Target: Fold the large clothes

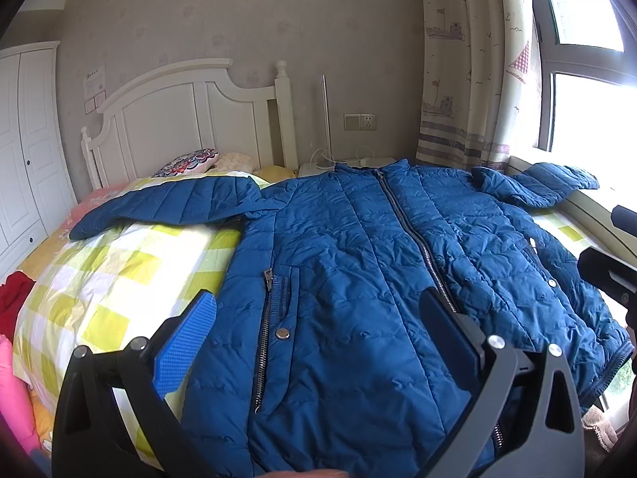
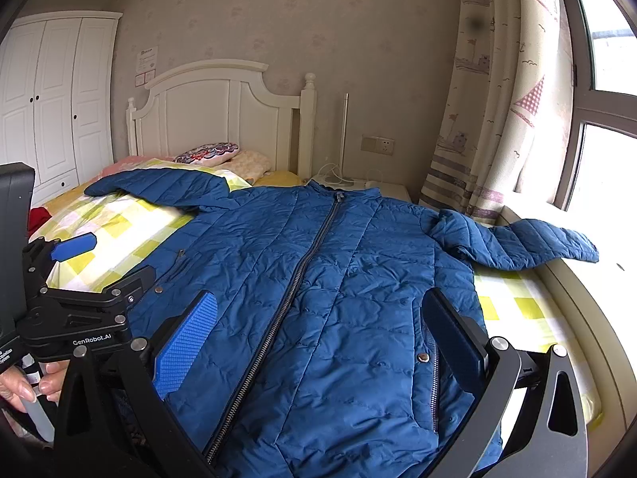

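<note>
A blue quilted zip jacket (image 1: 358, 263) lies flat, front up and zipped, on the checked bed (image 1: 119, 271). Its sleeves spread out to both sides. My left gripper (image 1: 318, 310) is open and empty, hovering over the jacket's lower left part by the pocket. My right gripper (image 2: 318, 310) is open and empty over the jacket's (image 2: 318, 263) lower middle, straddling the zip. The left gripper also shows at the left of the right wrist view (image 2: 103, 263), open above the jacket's left hem. One sleeve (image 2: 529, 243) rests on the window sill.
A white headboard (image 1: 179, 119) and pillows (image 1: 191, 161) are at the bed's far end. A nightstand (image 1: 346, 163) with cables stands beside it. Curtain (image 1: 469, 79) and window sill are on the right. A white wardrobe (image 2: 51, 95) is on the left. Red and pink clothes (image 1: 12, 318) lie at left.
</note>
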`<state>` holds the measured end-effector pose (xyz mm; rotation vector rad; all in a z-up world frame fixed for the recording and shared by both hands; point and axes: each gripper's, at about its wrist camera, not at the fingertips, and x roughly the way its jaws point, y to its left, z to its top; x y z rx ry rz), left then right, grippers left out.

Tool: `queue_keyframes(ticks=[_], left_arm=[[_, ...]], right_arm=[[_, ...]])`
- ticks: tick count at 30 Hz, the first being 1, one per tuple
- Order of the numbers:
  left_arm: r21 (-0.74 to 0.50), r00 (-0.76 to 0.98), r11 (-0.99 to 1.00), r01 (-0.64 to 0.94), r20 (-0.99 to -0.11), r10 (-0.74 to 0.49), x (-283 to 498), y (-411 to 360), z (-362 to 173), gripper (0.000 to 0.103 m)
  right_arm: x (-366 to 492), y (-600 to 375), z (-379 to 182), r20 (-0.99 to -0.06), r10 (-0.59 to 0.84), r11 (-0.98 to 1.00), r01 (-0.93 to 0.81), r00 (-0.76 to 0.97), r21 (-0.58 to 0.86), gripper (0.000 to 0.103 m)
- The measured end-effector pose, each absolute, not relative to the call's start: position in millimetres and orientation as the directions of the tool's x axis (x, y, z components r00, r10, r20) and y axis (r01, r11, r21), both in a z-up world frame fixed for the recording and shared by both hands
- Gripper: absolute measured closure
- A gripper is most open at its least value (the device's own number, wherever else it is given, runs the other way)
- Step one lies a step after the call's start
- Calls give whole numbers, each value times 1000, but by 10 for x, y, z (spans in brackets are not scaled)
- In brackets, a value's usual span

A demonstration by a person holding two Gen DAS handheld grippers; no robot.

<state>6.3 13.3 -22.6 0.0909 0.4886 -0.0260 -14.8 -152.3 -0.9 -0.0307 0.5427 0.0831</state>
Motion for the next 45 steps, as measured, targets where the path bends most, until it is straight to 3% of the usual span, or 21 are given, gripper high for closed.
queue_keyframes(ticks=[24,28,32,38,45], left_arm=[[79,877,995,55,-480,-10,81,136,-243,2],[99,845,988,117,-533,-47,278,119,-155,2],[126,739,968,216,-669,-78,794,39,-84,2],[237,711,952,193,-702,31,1649,-130,-222,2],[151,650,968,203,-759,-18,2586,-267,-576,2]], right_arm=[[-117,-1518,-37,-532,61,997,-78,844,-10,4],[31,-1583,-13,-561,12,997,-52,828,-55,4],[398,-1870,-29,-640,21,999,-46,769,-22,4],[1176,-2787,-347,-772,36,986,101,635,130,4],[1855,-4187,-852,-830,-59,877,426,555,222,4]])
